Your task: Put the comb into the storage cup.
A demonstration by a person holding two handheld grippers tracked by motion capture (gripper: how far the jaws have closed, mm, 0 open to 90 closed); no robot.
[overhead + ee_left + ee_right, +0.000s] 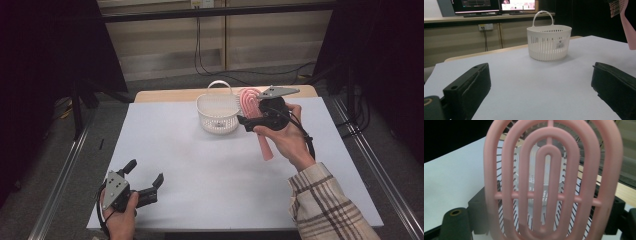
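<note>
A pink vented hairbrush point(263, 141) hangs in the air just right of a white handled basket point(218, 117), head up and handle slanting down towards the person. My right gripper point(251, 115) is shut on the brush's head. In the right gripper view the brush head point(551, 182) stands between the two black jaws of that gripper point(547, 213), and the basket point(534, 185) shows through its slots. My left gripper point(146, 171) rests open near the table's front left corner, with nothing between its jaws. From the left gripper point(540, 85) the basket point(549, 42) lies ahead and the brush handle point(627, 25) is at the far right.
The table point(200, 170) is covered by a pale sheet, with a wooden edge at the back. Cables hang behind it, and monitors point(494, 5) stand on a shelf beyond. A plaid sleeve point(325, 200) comes in at the bottom right.
</note>
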